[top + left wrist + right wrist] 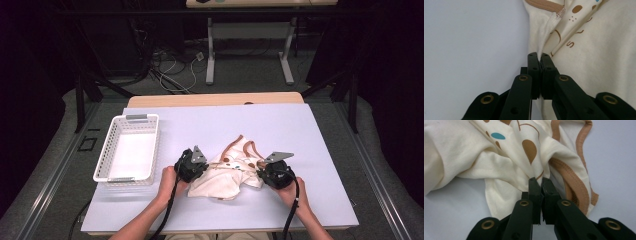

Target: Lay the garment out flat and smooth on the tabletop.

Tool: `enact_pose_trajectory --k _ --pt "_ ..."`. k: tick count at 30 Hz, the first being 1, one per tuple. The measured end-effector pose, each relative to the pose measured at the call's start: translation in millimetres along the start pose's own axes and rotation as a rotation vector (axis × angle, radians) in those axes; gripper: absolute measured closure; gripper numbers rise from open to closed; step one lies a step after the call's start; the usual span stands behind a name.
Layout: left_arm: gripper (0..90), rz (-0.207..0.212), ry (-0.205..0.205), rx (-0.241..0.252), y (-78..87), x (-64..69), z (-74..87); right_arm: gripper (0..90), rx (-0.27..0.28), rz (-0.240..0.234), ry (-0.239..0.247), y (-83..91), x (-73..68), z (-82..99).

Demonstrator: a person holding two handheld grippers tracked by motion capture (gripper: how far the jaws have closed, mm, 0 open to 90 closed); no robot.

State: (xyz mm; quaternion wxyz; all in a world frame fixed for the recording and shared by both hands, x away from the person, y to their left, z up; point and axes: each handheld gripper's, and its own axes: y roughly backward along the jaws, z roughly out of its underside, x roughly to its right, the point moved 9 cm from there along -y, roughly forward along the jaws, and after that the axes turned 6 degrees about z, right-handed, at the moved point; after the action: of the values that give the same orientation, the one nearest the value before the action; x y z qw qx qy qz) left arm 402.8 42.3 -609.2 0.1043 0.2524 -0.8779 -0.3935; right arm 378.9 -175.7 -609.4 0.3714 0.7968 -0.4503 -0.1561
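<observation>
High view is showing a cream garment [227,172] with tan trim and brown print lying crumpled near the front of the pale tabletop [300,135], between two hand-held grippers. The left gripper [196,165] is sitting at the garment's left edge and the right gripper [266,170] at its right edge, each one gripped by a hand — the left hand [170,181] and the right hand [292,189] are coming in from the bottom edge, cables trailing back along the forearms. A white slatted basket [150,145] is standing to the left of the left gripper, apart from the cloth. Left gripper view is showing the left gripper [539,55] with its jaws pressed together on a pinched fold of the garment [599,62], the cloth gathering into the tips beside a stitched tan hem. Right gripper view is showing the right gripper [540,180] clamped likewise on a bunched fold of the garment [506,162] — just beside the tan-bound edge, with a teal spot and brown drop shapes printed farther up. Both jaw pairs are standing closed on fabric, and the garment is resting on the table between them.
</observation>
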Motion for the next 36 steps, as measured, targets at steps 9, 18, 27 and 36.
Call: enact_pose_trajectory --k 9,18,27,36 --pt "88.2 0.017 0.02 -0.029 4.5 5.9 8.1 87.5 -0.003 -0.002 -0.005 0.1 1.6 1.5" --pt "86.9 0.046 0.029 -0.109 7.4 13.7 17.0 80.1 -0.034 -0.013 0.004 -2.0 0.6 5.2" --pt "38.4 0.008 0.031 -0.015 -8.6 0.8 -2.8 62.7 0.007 -0.022 -0.016 -2.2 1.4 -0.7" --pt "70.1 -0.05 -0.038 -0.019 -17.6 4.0 -5.1 82.6 0.009 -0.021 0.024 -6.8 -6.2 -0.9"
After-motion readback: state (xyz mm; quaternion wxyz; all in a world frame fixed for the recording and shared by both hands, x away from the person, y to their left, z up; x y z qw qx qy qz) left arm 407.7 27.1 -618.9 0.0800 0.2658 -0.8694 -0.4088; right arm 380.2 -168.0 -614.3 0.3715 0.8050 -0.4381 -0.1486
